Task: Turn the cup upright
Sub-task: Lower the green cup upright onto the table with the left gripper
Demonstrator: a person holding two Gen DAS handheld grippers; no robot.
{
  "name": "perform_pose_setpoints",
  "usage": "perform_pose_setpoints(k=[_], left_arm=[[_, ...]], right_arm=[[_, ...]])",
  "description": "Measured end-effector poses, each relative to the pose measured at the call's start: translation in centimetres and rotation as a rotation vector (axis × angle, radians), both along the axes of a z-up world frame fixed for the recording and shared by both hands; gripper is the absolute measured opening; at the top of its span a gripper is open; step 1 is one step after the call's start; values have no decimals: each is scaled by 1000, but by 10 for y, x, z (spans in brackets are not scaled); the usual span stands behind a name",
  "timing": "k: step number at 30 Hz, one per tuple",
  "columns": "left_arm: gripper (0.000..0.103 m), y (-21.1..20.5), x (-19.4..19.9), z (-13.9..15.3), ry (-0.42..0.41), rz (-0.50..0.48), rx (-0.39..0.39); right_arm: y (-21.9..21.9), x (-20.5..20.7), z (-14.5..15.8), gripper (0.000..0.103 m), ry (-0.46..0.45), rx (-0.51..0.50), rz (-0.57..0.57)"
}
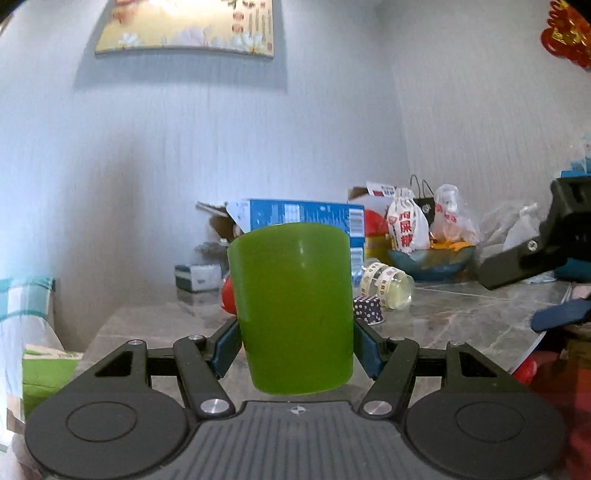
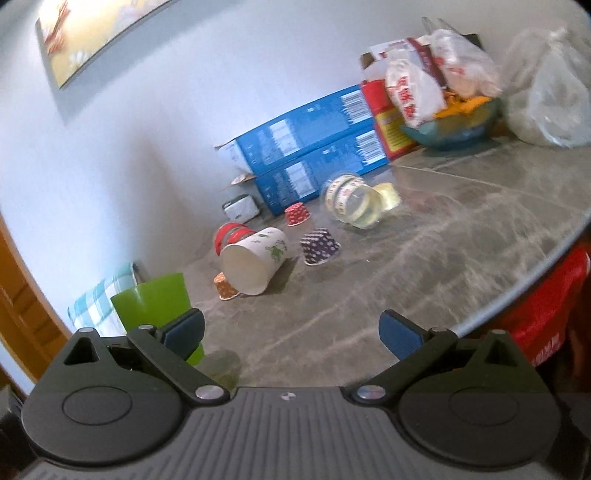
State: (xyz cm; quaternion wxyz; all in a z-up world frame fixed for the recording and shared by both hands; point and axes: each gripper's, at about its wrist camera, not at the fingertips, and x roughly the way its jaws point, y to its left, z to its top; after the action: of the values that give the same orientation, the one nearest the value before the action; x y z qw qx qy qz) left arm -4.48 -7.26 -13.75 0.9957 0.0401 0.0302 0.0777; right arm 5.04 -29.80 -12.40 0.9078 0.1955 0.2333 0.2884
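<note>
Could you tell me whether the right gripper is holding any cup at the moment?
No, the right gripper is open with only bare table between its fingers, while the left gripper holds the green cup.

We see a grey marbled stone countertop (image 2: pixel 424 251) running up to a pale, faintly striped wall (image 1: pixel 147 166). Above the countertop, high on that wall, hangs a framed yellow floral picture (image 1: pixel 184 26), casting a soft shadow below it. At the countertop's far left end lies a teal-and-white checked cloth (image 1: pixel 26 299), and beside that end we see a brown wooden door edge (image 2: pixel 22 295). Light falls evenly and cool.
</note>
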Motion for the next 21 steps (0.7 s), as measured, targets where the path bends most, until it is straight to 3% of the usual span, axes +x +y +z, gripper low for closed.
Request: perform_pose_setpoints(k=[13,21], left_arm=[[68,-10,1,-20,-27,30,53],[69,-13,-4,-20,7,3,63]], right_arm=[[-4,-12,-22,102,33,7,-17],[4,-13,-29,102,46,9,26]])
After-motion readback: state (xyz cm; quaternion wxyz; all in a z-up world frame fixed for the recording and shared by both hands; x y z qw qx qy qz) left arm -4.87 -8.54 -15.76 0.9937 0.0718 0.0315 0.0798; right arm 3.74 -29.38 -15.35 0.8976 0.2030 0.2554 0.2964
